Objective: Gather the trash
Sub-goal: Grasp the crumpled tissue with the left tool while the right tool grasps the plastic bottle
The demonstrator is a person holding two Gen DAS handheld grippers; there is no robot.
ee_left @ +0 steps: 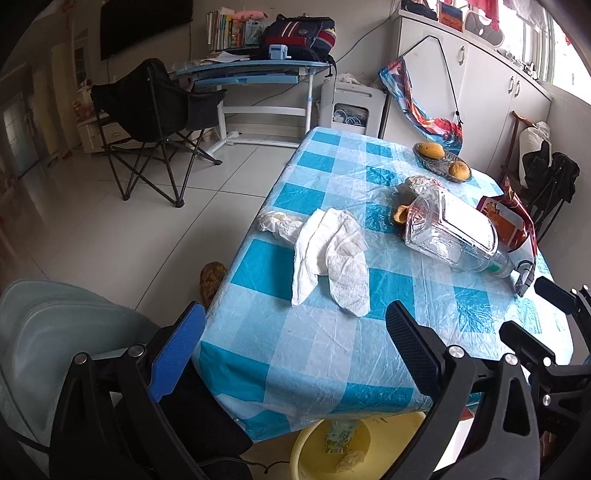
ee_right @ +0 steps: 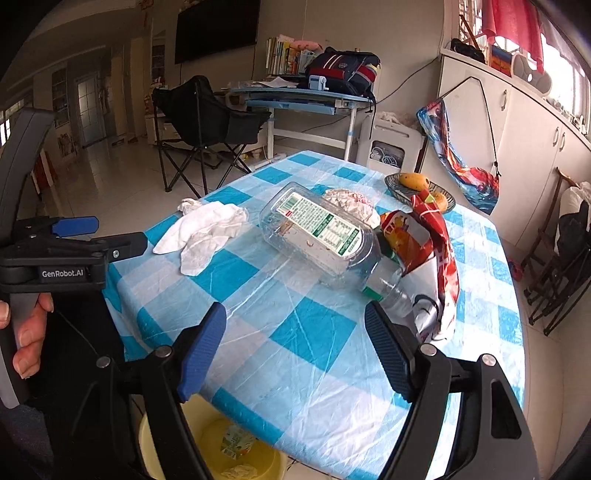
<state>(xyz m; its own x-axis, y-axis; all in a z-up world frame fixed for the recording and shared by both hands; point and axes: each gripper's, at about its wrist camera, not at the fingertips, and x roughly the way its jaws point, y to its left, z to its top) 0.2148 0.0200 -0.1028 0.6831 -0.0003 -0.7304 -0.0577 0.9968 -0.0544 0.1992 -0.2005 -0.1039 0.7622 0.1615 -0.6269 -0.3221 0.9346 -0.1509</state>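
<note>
Crumpled tissue [ee_left: 330,256] beyond the open left tool [ee_left: 295,332]

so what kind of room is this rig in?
Most likely a lived-in home living/dining room: a table with a checked cloth littered with trash, a wall TV, a folding camp chair and a study desk piled with books.
</note>
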